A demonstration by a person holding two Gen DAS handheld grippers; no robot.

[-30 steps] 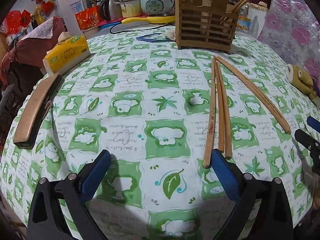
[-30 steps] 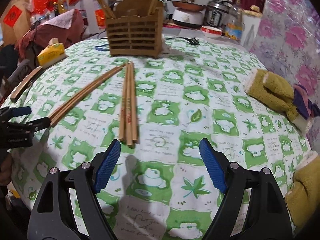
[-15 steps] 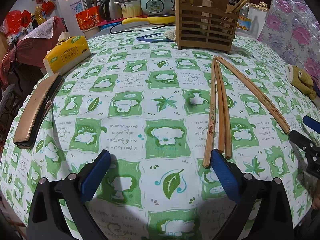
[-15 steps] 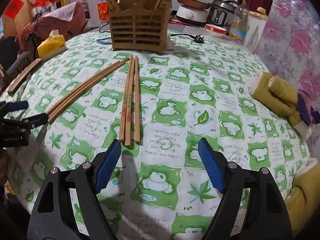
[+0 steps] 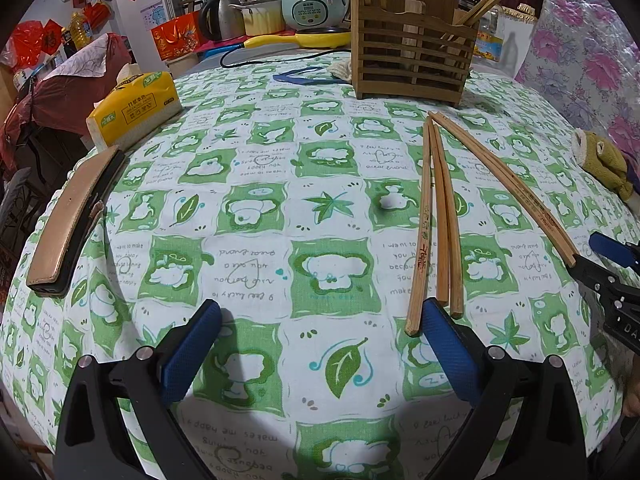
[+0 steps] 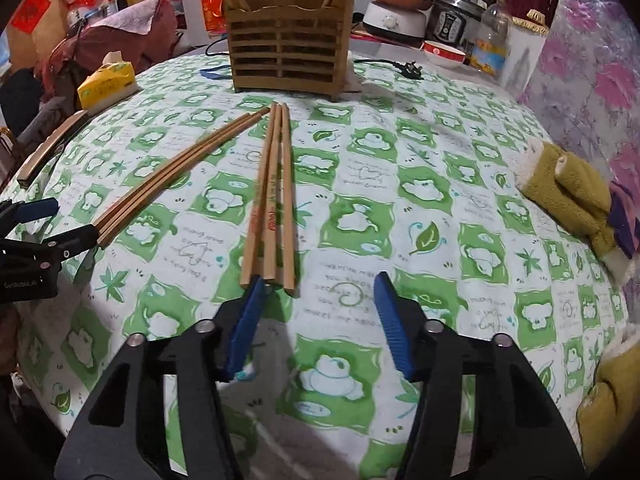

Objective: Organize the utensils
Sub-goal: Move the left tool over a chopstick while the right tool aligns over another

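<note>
Two bundles of wooden chopsticks lie in a V on the green-patterned tablecloth [image 5: 256, 264], far ends near the slatted wooden holder [image 5: 412, 52] [image 6: 288, 52]. The left bundle [image 5: 436, 220] [image 6: 168, 176] ends beside the right finger of my left gripper [image 5: 320, 306] [image 6: 74, 220], which stands wide open over bare cloth. The right bundle [image 6: 272, 196] [image 5: 508, 184] ends at the left pad of my right gripper [image 6: 320, 280] [image 5: 592, 256]. Its jaws are closing, the stick ends sit just inside the left pad, and the right pad stays well apart. More chopsticks stand in the holder.
A yellow tissue pack [image 5: 136, 108] and a brown flat case [image 5: 72, 220] sit at the table's left edge. Olive mittens [image 6: 568, 188] lie at the right edge. A plug and cable [image 6: 412, 70] rest beside the holder, with kitchen appliances behind.
The right gripper's jaws have narrowed and it has come closer to the near ends of its bundle. The left gripper and both bundles have stayed put.
</note>
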